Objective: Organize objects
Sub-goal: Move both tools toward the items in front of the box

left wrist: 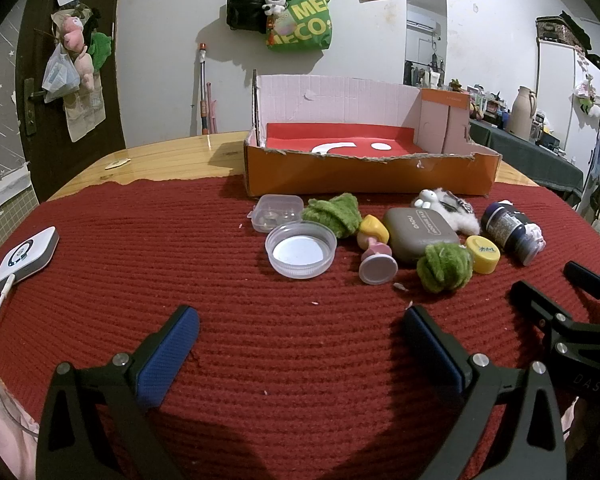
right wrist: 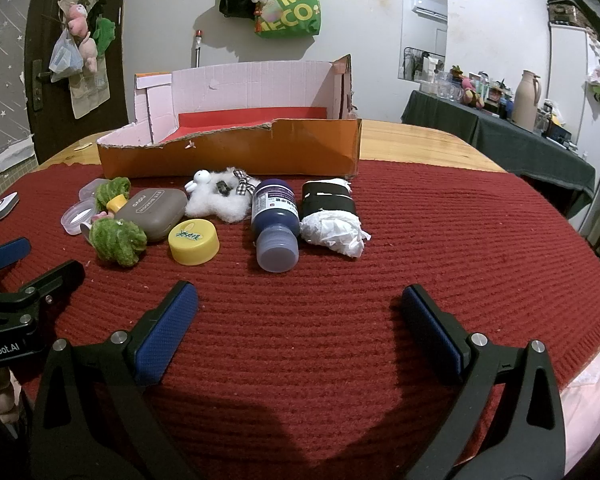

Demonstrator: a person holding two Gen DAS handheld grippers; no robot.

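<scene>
A row of small objects lies on the red mat in front of an open orange cardboard box with a red floor. Among them are a clear lid, a clear small case, two green fuzzy balls, a grey case, a yellow cap, a dark blue bottle, a white plush and a black roll with white paper. My left gripper is open and empty, short of the lid. My right gripper is open and empty, short of the bottle.
A white device with a cable lies at the mat's left edge. The wooden table extends behind the mat. My right gripper shows at the right of the left wrist view. A dark side table with bottles stands far right.
</scene>
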